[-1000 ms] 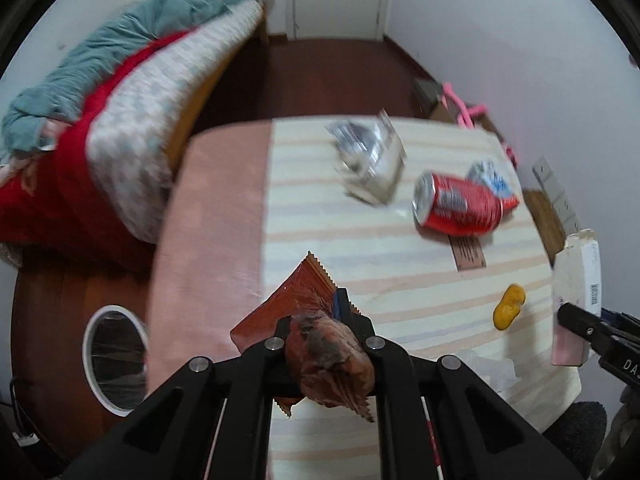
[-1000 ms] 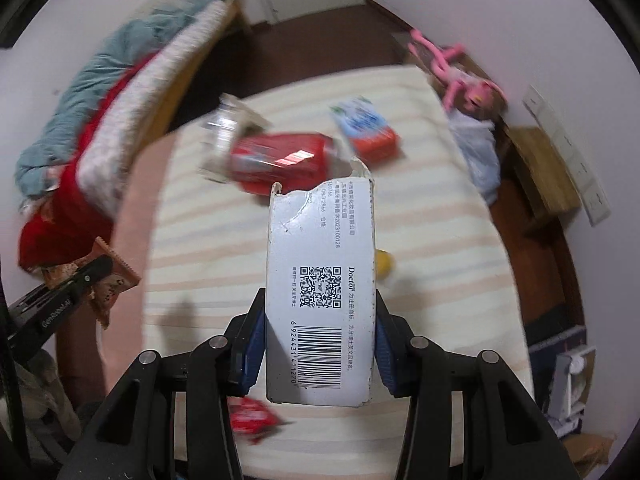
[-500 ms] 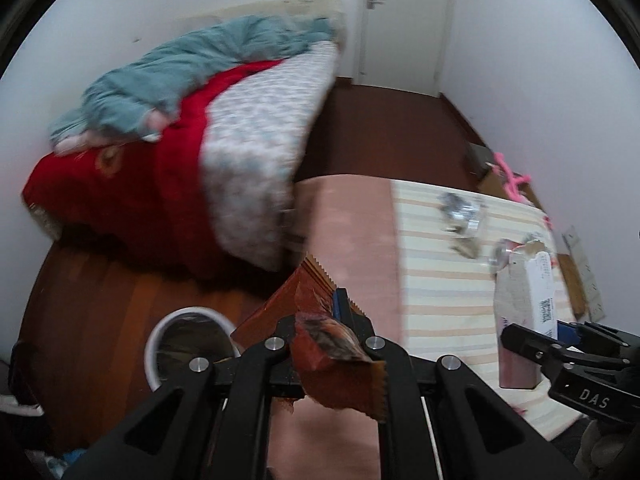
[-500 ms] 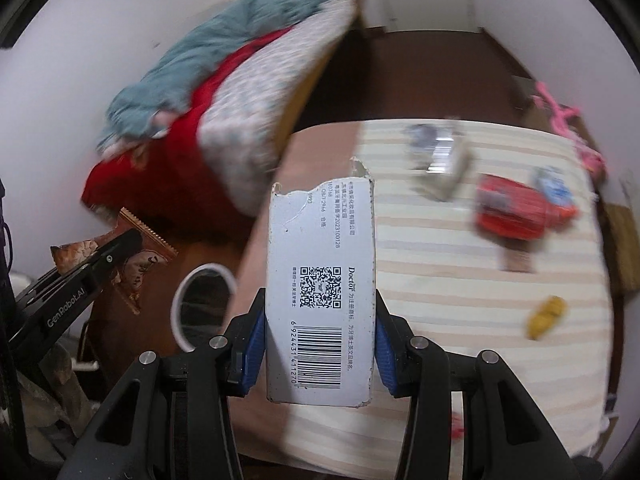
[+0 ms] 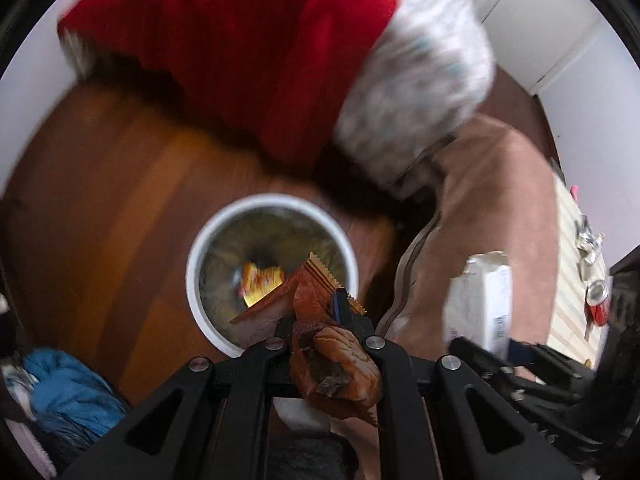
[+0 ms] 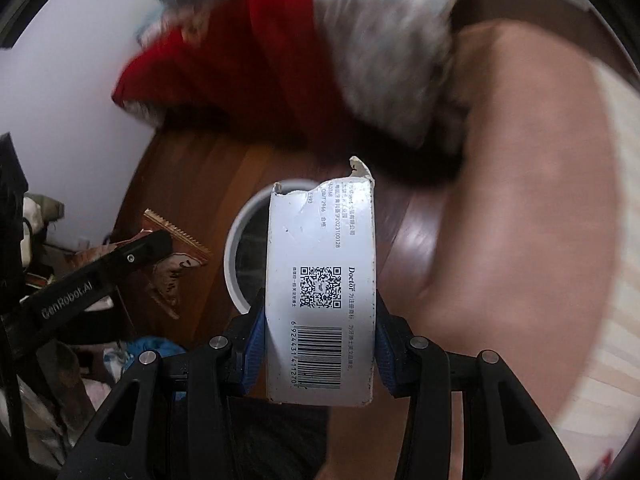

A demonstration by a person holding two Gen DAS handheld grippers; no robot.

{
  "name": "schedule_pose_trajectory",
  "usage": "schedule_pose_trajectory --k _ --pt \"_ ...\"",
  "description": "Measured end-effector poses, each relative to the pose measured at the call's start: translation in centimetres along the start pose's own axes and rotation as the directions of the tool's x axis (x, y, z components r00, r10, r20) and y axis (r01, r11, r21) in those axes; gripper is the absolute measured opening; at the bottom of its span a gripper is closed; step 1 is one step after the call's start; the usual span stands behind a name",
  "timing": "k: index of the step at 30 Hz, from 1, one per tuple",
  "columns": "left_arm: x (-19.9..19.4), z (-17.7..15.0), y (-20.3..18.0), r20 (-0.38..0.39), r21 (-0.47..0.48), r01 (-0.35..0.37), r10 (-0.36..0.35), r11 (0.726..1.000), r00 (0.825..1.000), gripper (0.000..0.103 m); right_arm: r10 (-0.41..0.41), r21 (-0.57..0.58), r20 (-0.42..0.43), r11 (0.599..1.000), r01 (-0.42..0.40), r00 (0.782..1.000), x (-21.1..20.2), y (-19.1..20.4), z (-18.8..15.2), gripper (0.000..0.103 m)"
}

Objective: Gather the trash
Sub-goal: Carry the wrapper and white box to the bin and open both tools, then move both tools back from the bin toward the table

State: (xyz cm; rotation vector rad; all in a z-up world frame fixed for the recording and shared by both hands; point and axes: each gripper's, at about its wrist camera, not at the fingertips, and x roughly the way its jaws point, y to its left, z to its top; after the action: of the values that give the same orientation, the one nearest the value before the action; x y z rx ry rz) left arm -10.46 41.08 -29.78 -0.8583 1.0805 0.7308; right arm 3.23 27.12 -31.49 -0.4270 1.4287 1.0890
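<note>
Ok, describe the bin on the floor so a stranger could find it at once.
Start at the bed with the red blanket; below it lies brown wood floor. On that floor, beside the pink-draped table, stands the bin. It is round with a white rim and a shiny liner, with a yellow wrapper at the bottom, the only open container in sight.

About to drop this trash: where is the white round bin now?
The white round bin stands on the brown wooden floor, left of the pink-covered table, under the left tongs' crumpled brown wrapper.
</note>
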Motion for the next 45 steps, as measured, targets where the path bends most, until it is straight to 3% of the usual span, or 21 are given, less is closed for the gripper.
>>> schedule_pose_trajectory --k 4,6,7,9,10,13,15,16,20,24,28,34,45 --pt "5.4 1.5 3.7 -0.119 -0.09 0.041 -0.051 0.995 0.992 0.008 0.003 -0.009 -0.117 1.0 -0.004 0.993 7.2 0.9 1.8 0.048" --pt "7.1 1.8 5.0 -0.153 -0.123 0.064 -0.083 0.99 0.985 0.015 -0.006 -0.008 -0.148 1.0 0.005 0.989 9.2 0.7 2.2 0.049" --pt "7.7 1.9 5.5 -0.162 -0.127 0.056 -0.077 0.99 0.984 0.022 0.001 -0.007 -0.175 1.0 -0.003 0.985 10.6 0.8 2.6 0.049" --pt "8.6 2.0 6.3 -0.173 -0.154 0.048 -0.074 0.987 0.982 0.077 0.001 0.006 -0.196 1.0 0.0 0.981 12.3 0.6 3.2 0.05" --pt "8.8 2.1 6.7 -0.169 -0.167 0.048 -0.077 0.985 0.983 0.084 0.006 0.006 -0.206 1.0 -0.005 0.978 13.1 0.6 3.2 0.05" --pt "8.9 2.2 8.0 -0.17 -0.19 0.021 -0.054 0.982 0.984 0.087 0.003 0.016 -0.241 1.0 0.001 0.971 15.0 0.6 3.7 0.053" --pt "8.6 1.9 9.0 -0.16 -0.203 -0.018 -0.015 0.979 0.987 0.095 0.011 0.026 -0.257 1.0 -0.004 0.966 15.8 0.5 4.5 0.078" --pt "8.3 1.7 9.3 -0.153 -0.203 -0.039 0.007 0.978 0.988 0.1 0.016 0.026 -0.259 1.0 -0.009 0.966 16.0 0.6 4.4 0.082" --pt "6.6 0.7 10.5 -0.105 -0.187 -0.148 0.13 0.971 0.986 0.102 -0.009 -0.012 -0.246 1.0 0.006 0.969 15.5 1.2 4.1 0.103" --pt "4.1 -1.3 10.7 -0.023 -0.171 -0.251 0.251 0.953 0.968 0.102 -0.1 -0.109 -0.198 0.991 0.08 0.975 14.1 2.3 3.8 0.103" --pt "2.5 -3.3 10.0 0.014 -0.156 -0.293 0.299 0.943 0.954 0.102 -0.199 -0.191 -0.133 0.966 0.172 0.971 11.7 3.6 2.5 0.103" --pt "0.5 -5.8 8.1 0.053 -0.119 -0.314 0.322 0.942 0.945 0.102 -0.266 -0.248 -0.077 0.939 0.24 0.961 8.5 4.4 0.2 0.103" --pt "-3.1 -8.5 5.8 0.103 -0.109 -0.293 0.304 0.95 0.947 0.102 -0.215 -0.213 -0.025 0.955 0.204 0.976 3.9 4.9 -2.2 0.103"
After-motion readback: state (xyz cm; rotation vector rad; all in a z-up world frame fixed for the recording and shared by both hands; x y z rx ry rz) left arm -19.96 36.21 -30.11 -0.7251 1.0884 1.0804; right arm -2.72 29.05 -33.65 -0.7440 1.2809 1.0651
